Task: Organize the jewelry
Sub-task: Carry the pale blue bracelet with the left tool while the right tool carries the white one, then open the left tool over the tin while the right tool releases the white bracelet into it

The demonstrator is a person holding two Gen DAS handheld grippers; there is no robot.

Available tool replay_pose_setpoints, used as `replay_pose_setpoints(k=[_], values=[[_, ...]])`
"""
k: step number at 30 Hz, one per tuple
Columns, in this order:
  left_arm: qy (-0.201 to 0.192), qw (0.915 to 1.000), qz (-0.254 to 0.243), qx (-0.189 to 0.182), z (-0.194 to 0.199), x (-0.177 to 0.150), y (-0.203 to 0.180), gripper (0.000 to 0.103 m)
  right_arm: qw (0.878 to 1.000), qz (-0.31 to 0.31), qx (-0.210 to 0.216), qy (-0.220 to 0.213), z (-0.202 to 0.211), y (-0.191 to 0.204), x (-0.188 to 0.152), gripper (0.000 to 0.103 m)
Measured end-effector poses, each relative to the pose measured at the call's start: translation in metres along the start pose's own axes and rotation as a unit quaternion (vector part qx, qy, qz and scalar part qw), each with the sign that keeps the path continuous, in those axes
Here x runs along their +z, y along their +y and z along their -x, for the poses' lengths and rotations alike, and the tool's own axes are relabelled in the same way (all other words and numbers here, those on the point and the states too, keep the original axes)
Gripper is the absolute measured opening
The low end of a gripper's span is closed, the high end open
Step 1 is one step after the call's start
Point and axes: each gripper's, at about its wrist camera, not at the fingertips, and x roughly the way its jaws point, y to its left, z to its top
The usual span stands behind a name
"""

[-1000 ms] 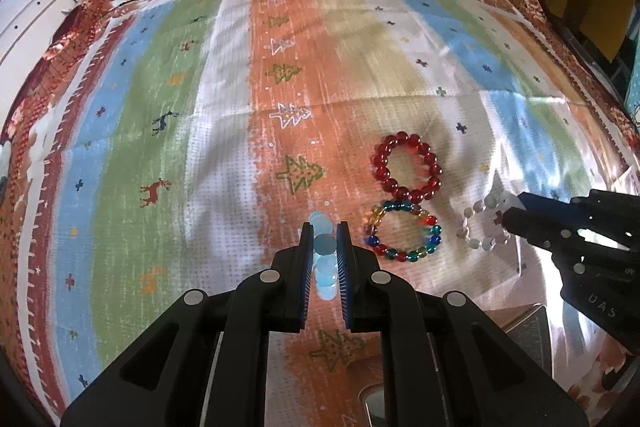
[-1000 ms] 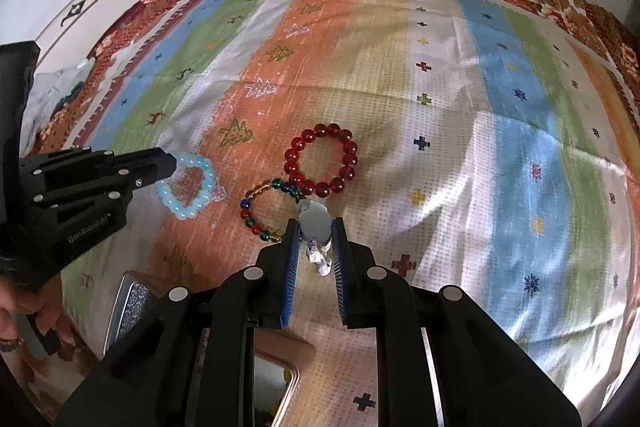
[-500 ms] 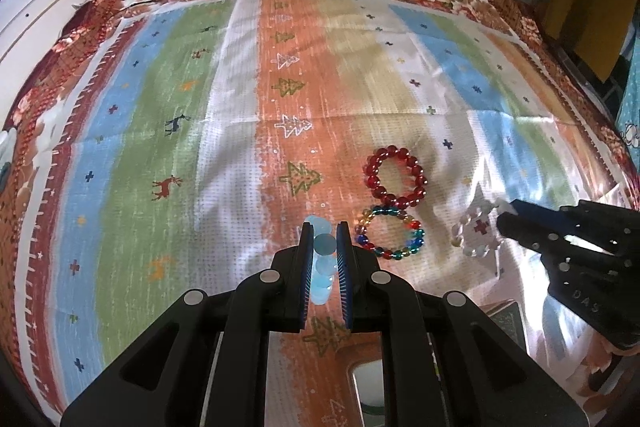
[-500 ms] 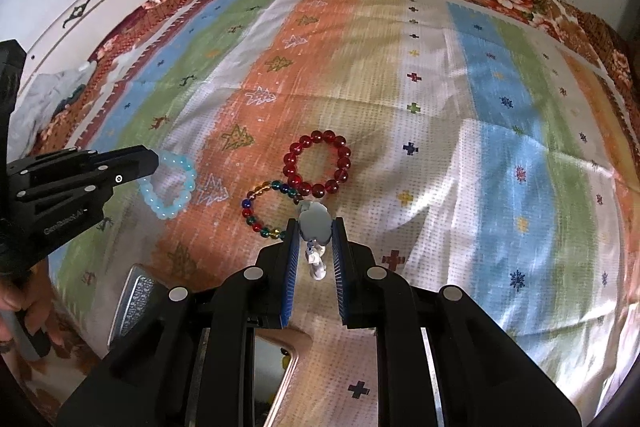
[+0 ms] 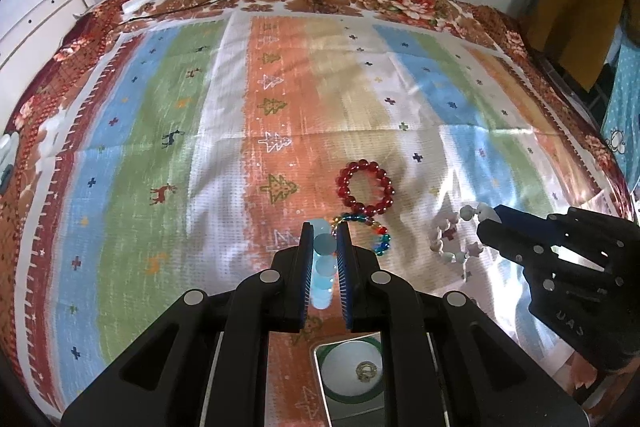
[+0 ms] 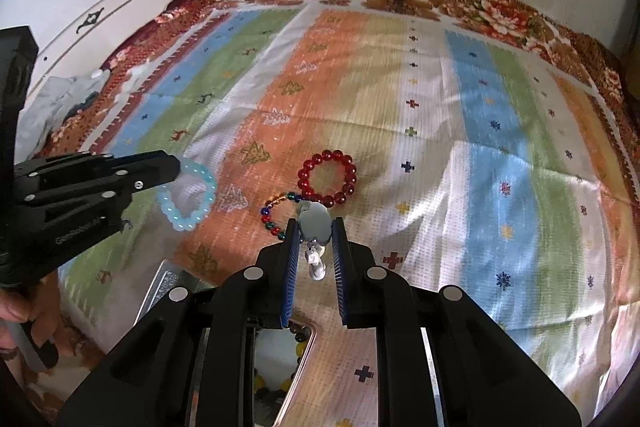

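Observation:
My left gripper [image 5: 325,233] is shut on a light blue bead bracelet [image 5: 323,267] and holds it above the striped cloth; the bracelet hangs from its tip in the right wrist view [image 6: 188,193]. My right gripper [image 6: 315,227] is shut on a white bead bracelet [image 6: 315,221], which dangles from its tip in the left wrist view [image 5: 452,237]. A red bead bracelet [image 5: 365,187] and a multicoloured bead bracelet [image 5: 380,235] lie touching on the cloth between the grippers.
A metal box holding a ring [image 5: 366,373] sits under my left gripper. A tray with yellow and dark beads [image 6: 280,375] sits under my right gripper, next to a metal lid [image 6: 160,287]. Cables and a white plug [image 5: 138,3] lie at the far edge.
Both grippers have risen and pulled back toward me with their bracelets lifted off the cloth. The red and multicoloured bracelets have stayed in place.

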Motion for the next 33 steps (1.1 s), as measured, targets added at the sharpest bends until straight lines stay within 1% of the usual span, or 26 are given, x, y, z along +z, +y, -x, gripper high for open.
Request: replay_pose_setpoints(k=[2,17,26,33], values=[[-0.004,1.0,-0.002,0.0,0.004,-0.001,-0.003,0.011,1.0,0.003,-0.004,-0.005,0.004,0.001,-0.001,0.017],[-0.029,0.9995,-0.005,-0.013,0.033,-0.019,-0.016,0.011,1.0,0.004,0.012,-0.021,0.03,0.007,-0.016,0.017],[-0.037,0.9991,-0.013,-0.019,0.047,-0.036,-0.023,0.011,0.999,0.011,0.02,-0.027,0.042,0.015,-0.028,0.017],[-0.044,0.9984,-0.024,-0.026,0.059,-0.053,-0.032,0.011,0.999,0.022,0.032,-0.026,0.05,0.022,-0.045,0.017]])
